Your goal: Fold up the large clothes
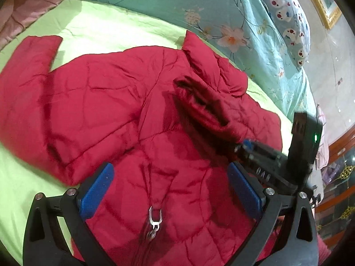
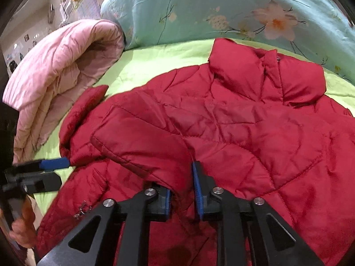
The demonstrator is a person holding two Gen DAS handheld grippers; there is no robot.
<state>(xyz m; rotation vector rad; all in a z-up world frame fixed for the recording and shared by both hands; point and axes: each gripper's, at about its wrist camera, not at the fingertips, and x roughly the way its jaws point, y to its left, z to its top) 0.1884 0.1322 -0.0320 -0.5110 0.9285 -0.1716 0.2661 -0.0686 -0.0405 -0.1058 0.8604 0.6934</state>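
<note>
One red padded jacket (image 1: 137, 102) lies spread front-up on a green sheet (image 1: 104, 26), its zipper pull (image 1: 154, 218) showing near the hem and its collar (image 2: 268, 75) toward the flowered teal quilt (image 2: 221, 6). One sleeve (image 1: 28, 66) stretches out flat over the sheet; the other sleeve (image 2: 142, 137) is folded across the chest.

The right gripper (image 2: 182, 197) points steeply down at the folded sleeve, its two blue pads (image 2: 197, 188) standing a narrow gap apart with the cuff fabric between them; they are slightly parted and whether they still pinch the cloth I cannot tell for sure, though the fabric appears loose in the gap. In the left wrist view this same gripper comes in from the right edge, blurred, tips at the folded sleeve.

The left gripper (image 1: 170, 190) hangs tilted down over the lower front of the jacket, its two blue pads (image 1: 97, 188) spread wide and gripping nothing, the zipper pull just below the gap. In the right wrist view a hand (image 2: 22, 226) holds it at the left edge, one blue finger close to the jacket's side.

One folded pink quilt (image 2: 55, 77) sits beside the jacket, touching the teal quilt. One pillow (image 1: 288, 22) with a cartoon print lies past the teal quilt, and one gold picture frame (image 1: 321, 2) hangs on the wall.
</note>
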